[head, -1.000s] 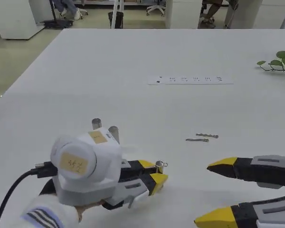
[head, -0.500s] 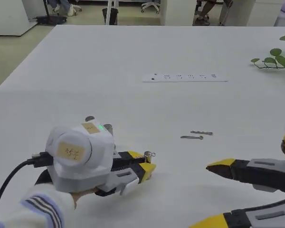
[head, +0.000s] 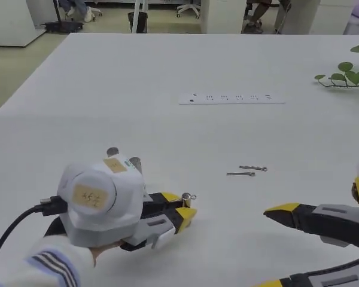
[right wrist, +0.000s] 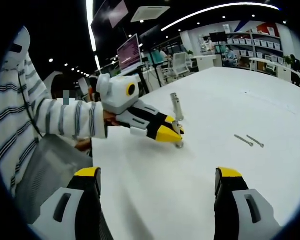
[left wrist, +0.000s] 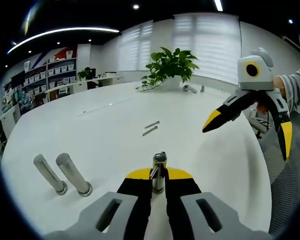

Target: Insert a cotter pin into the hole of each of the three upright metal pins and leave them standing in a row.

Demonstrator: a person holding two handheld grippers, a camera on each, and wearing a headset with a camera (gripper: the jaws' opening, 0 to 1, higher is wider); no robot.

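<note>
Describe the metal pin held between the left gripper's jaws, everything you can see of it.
The short, silvery, polished-looking metal pin is cylindrical and appears to stand upright on the white table. It is clamped from both sides by the yellow-tipped black jaws of the left gripper. In the head view a small wire loop juts from its top end, probably a cotter pin, though it is too small to be sure.

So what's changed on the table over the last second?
Very little. The right gripper has drawn back slightly toward the head view's lower right, open. The left gripper stays shut on the upright metal pin. The two free pins and both cotter pins lie where they were; the overall shift is the camera's.
</note>
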